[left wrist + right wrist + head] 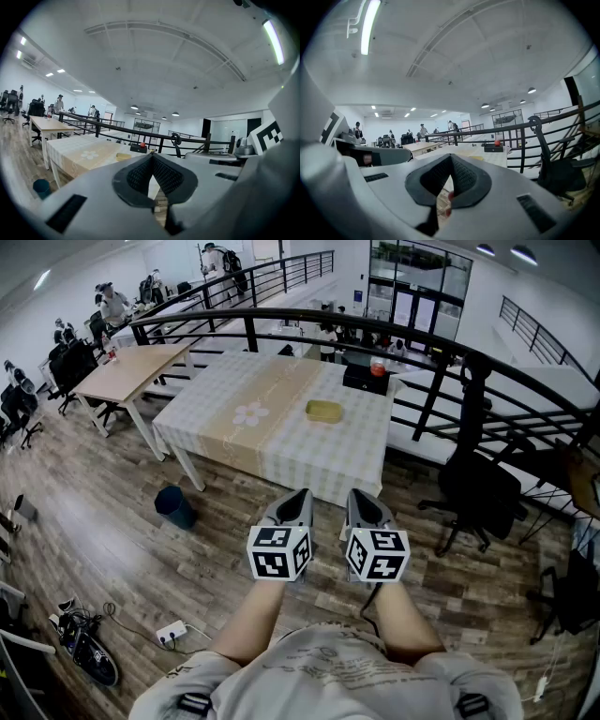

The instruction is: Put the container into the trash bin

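So the 2 tongs, left gripper (298,495) and right gripper (362,495), sit side by side at lower center of the head view, both clenched on nothing. The yellow container (324,411) is on the table (234,442) at upper center. The bin (175,506) stands on the floor at left, near the table's corner.

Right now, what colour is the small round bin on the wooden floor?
Dark teal round bin; clearest in head view.
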{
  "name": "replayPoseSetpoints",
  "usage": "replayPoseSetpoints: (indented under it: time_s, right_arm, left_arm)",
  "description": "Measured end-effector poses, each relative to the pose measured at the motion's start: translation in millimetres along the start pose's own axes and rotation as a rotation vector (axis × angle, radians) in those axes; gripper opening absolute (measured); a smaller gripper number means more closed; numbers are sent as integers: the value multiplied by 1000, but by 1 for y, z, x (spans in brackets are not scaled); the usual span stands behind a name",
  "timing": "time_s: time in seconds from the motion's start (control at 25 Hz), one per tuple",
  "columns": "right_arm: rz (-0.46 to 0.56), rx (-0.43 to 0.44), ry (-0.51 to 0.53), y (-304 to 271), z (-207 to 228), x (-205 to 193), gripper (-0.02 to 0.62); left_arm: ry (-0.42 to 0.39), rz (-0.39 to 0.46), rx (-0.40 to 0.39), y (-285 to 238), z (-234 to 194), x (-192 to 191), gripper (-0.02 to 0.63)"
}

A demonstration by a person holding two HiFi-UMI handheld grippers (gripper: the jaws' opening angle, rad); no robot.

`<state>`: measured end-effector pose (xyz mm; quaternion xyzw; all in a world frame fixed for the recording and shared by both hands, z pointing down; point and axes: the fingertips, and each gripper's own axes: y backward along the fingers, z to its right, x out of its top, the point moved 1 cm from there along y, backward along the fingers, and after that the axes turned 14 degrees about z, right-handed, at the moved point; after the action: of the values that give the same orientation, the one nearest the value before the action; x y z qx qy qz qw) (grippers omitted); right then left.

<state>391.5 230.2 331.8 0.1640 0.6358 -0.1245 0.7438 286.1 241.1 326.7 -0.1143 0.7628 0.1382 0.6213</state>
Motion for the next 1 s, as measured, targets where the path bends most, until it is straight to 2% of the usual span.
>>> replayPoseSetpoints:
  time_s: [0.24, 0.72, 1.0]
  right_arm:
    - [-3, -1, -26, 1, -14, -5, 2]
    - [3, -33, -43, 9, -61, -24, 3]
    - [-10, -48, -52, 0, -62, -33, 3]
  left_arm:
    - [31, -5, -14, 10, -10, 1, 5]
    - [20, -28, -17, 52, -54, -3, 5]
    - [17, -42, -10, 58, -68, -11, 5]
